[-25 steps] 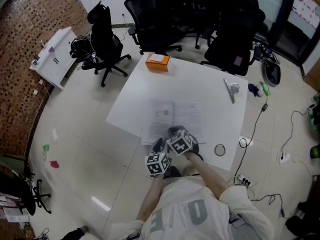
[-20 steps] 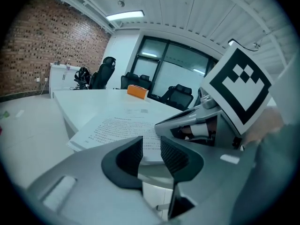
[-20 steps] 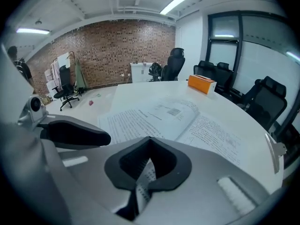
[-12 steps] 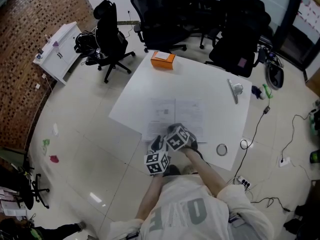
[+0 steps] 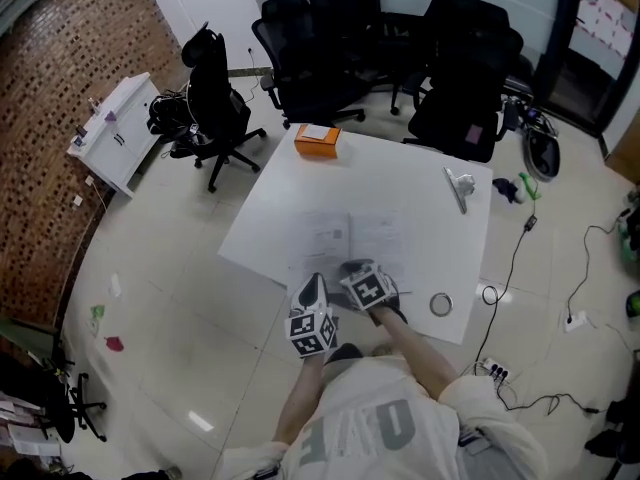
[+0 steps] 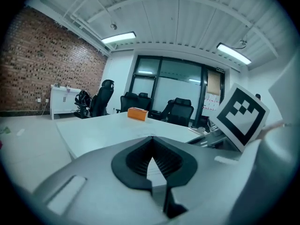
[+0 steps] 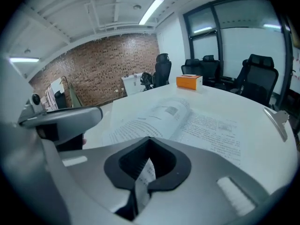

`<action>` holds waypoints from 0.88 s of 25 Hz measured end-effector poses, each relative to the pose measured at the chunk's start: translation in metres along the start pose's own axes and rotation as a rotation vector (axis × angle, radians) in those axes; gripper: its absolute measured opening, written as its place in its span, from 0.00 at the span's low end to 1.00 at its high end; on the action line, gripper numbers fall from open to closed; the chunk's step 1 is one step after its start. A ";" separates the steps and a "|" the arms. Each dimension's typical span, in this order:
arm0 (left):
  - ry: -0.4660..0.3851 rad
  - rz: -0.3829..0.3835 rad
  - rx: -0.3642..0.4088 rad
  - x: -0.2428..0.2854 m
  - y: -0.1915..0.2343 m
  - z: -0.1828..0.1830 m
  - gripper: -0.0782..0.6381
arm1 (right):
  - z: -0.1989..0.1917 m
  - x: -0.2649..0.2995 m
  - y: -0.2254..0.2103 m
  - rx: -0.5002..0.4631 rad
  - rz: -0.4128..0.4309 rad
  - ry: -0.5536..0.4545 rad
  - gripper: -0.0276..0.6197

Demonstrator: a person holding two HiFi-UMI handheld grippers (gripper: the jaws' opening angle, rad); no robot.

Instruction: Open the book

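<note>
The book (image 5: 350, 238) lies open on the white table (image 5: 400, 183), two printed pages spread flat (image 7: 187, 121). My right gripper (image 5: 352, 270) sits at the book's near edge, shut on the lower edge of a page (image 7: 143, 177); a strip of printed paper shows between its pads. My left gripper (image 5: 312, 290) hovers at the table's near edge, left of the right one. In the left gripper view it (image 6: 151, 137) is shut with its tips meeting and nothing between them. The right gripper's marker cube (image 6: 241, 116) shows beside it.
An orange box (image 5: 317, 140) stands at the table's far side. A metal tool (image 5: 461, 183) lies at the right, a tape ring (image 5: 440, 304) near the front right corner. Black office chairs (image 5: 330, 58) stand behind the table, and a white cabinet (image 5: 115, 128) at the left.
My left gripper has lifted off the book's near edge and turned a little. The right gripper has stayed at the book's edge.
</note>
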State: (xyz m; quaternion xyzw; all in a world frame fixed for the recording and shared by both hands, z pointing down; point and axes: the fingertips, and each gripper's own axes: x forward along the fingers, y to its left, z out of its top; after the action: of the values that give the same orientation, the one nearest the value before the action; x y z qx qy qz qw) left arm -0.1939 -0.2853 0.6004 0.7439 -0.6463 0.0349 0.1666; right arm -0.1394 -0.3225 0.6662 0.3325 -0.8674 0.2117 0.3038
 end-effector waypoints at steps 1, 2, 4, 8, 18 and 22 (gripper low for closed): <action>-0.015 -0.010 -0.005 0.000 -0.003 0.005 0.13 | 0.003 -0.007 -0.003 0.003 0.002 -0.026 0.05; -0.032 -0.021 -0.009 0.000 -0.007 0.011 0.13 | 0.007 -0.014 -0.006 0.001 0.003 -0.062 0.05; -0.075 -0.044 -0.011 -0.001 -0.016 0.027 0.13 | 0.016 -0.036 -0.011 0.025 0.016 -0.142 0.05; -0.159 -0.075 -0.029 -0.004 -0.028 0.063 0.13 | 0.031 -0.092 -0.018 0.120 0.050 -0.300 0.05; -0.166 -0.159 0.104 -0.017 -0.072 0.079 0.13 | 0.039 -0.189 -0.013 0.140 0.006 -0.494 0.05; -0.130 -0.146 0.056 -0.024 -0.068 0.062 0.13 | 0.039 -0.202 -0.007 0.161 0.018 -0.540 0.05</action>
State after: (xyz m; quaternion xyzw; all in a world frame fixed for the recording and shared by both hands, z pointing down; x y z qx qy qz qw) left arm -0.1421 -0.2736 0.5218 0.7941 -0.5985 -0.0074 0.1056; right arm -0.0298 -0.2590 0.5039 0.3923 -0.9001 0.1866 0.0325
